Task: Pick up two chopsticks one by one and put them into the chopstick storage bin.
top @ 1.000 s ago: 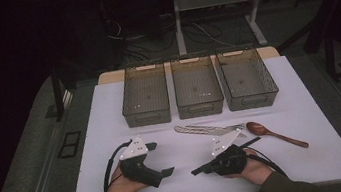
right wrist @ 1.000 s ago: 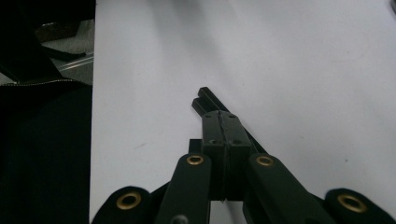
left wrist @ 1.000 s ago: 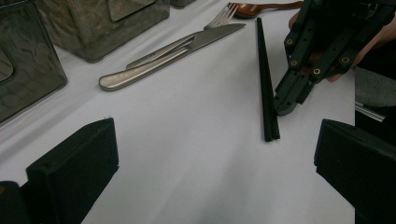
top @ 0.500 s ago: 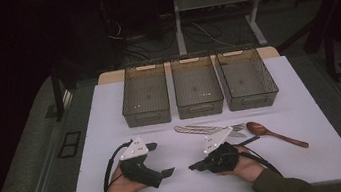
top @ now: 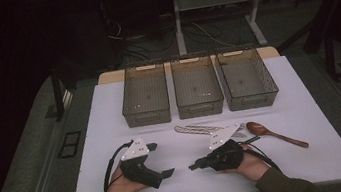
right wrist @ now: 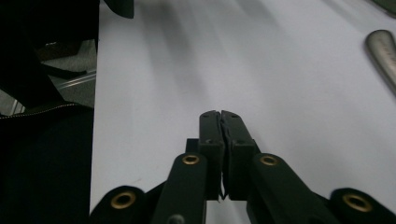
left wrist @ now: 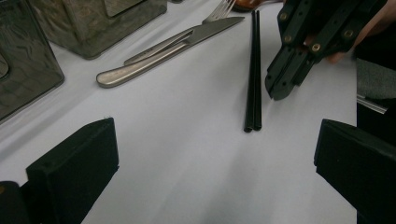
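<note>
Left gripper [top: 161, 159] sits at the near edge of the white table [top: 319, 161], nose toward 3 o'clock. Jaws spread wide, nothing between them; the left gripper view shows bare table in the gap.

Right gripper [top: 192, 166] faces it, nose toward 9 o'clock. Its own view shows the jaws pressed together tip to tip [right wrist: 219, 116], holding nothing.

Thing in question: a pair of chopsticks [left wrist: 252, 70].
- In the left gripper view they lie ahead of the open jaws at about 1 o'clock, flat on the table.
- Long axis runs 12 to 6 in that view, so nearly in line with the left gripper's reach; the near ends point back at it.
- The right gripper's tip [left wrist: 282, 86] hangs just beside them on their 3 o'clock side, close to the near ends. Touching or not, cannot tell.
- Right hand is the nearer one, but its jaws are closed and point along the sticks, not across them. Judgement: it would need to open and turn before any pinch.

Look of the chopsticks: black, slim, straight, the two lying tight side by side, ends level. Low profile, likely hard to get under.

Beyond them, at 11 o'clock in the left gripper view: a steel knife [left wrist: 168, 49] and fork [left wrist: 219, 9] together. A wooden spoon [top: 274, 133] at 2 o'clock from the right hand. Three bins [top: 147, 114] in a row at 12 o'clock.
</note>
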Available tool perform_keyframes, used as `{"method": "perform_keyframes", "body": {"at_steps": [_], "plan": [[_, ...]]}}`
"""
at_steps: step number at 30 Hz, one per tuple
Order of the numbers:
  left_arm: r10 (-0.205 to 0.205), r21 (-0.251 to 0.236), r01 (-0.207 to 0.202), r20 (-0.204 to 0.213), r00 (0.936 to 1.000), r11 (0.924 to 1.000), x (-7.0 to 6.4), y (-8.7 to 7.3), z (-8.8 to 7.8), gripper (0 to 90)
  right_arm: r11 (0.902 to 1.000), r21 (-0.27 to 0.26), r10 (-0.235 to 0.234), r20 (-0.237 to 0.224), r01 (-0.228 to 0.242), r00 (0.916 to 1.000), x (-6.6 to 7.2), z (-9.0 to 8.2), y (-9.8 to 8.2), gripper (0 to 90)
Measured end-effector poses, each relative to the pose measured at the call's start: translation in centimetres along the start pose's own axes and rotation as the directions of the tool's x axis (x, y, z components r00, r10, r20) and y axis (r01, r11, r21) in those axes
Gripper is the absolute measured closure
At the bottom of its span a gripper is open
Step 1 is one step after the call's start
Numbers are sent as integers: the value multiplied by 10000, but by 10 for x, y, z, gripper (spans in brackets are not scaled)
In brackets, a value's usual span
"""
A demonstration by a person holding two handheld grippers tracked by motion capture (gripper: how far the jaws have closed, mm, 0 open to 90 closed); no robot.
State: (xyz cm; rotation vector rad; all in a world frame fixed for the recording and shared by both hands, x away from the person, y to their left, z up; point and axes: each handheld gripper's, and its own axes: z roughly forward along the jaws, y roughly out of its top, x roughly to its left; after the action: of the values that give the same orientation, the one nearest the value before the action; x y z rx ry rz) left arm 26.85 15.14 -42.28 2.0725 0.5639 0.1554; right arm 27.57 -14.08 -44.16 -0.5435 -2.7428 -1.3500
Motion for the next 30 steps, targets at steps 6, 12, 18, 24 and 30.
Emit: {"method": "perform_keyframes", "body": {"at_steps": [6,12,18,24,30], "plan": [[1,115,-2,62,10000,9999,0,-1,0,0,9988,-255,438,412,-428,9982,-5,-21,-9,707],[9,92,-9,82,10000,10000,-1,-1,0,0,9938,-776,851,657,-799,9942,-10,-42,-16,521],[45,74,-45,12,10000,10000,0,-2,0,0,9863,-1364,1101,1229,-931,9863,-15,-62,-28,367],[98,13,-98,-59,9999,10000,0,-2,-1,0,9752,-1884,1490,1696,-1164,9742,-18,-83,-43,298],[188,30,-188,-73,9998,9998,0,-2,-2,0,9621,-2316,1945,2116,-1442,9578,-21,-102,-61,265]]}}
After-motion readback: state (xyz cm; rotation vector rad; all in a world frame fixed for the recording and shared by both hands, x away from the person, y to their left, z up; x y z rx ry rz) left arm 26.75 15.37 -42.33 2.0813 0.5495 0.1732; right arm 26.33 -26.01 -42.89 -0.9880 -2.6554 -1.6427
